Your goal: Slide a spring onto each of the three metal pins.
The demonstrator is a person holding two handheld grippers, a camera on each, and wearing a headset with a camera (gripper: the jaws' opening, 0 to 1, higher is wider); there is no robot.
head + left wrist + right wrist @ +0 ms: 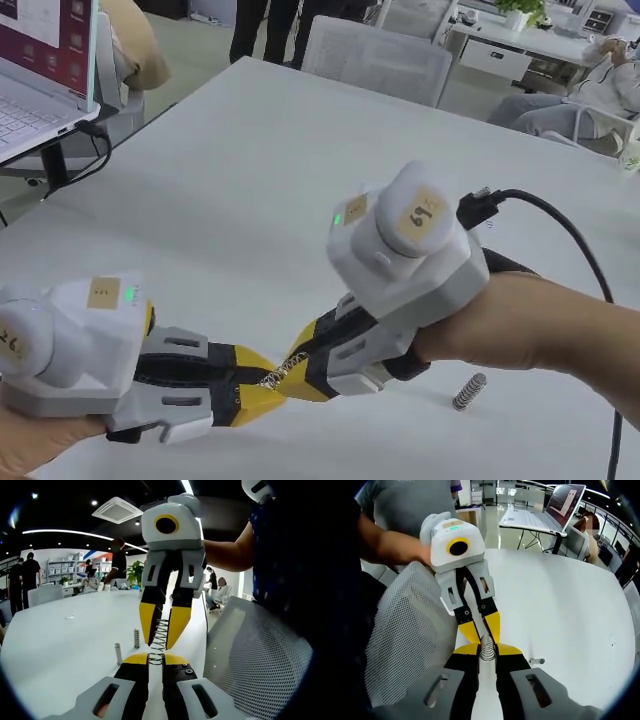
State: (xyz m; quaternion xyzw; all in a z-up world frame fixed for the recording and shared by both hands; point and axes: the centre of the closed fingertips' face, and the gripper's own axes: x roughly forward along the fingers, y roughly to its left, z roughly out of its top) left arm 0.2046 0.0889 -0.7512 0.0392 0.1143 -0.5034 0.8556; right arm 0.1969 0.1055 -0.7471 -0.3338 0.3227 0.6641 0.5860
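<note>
**One spring, held from both ends**

My left gripper (265, 388) and right gripper (298, 366) meet tip to tip above the near edge of the desk (300, 180). The spring (277, 373) bridges them, its long axis running left to right from one set of fingers into the other.

My right fingers are only slightly apart, pinching the coils across their width. My left fingers are pressed nearly together on the spring's left end. I cannot tell whether a pin sits inside the coils there.

A loose spring (468, 391) lies on the desk to the right, near my right wrist. The left gripper view shows a bare pin (118, 653) close to it, and I cannot tell if that pin stands or lies. My right hand is nearer both. I judge the next move runs along that left-to-right axis.
</note>
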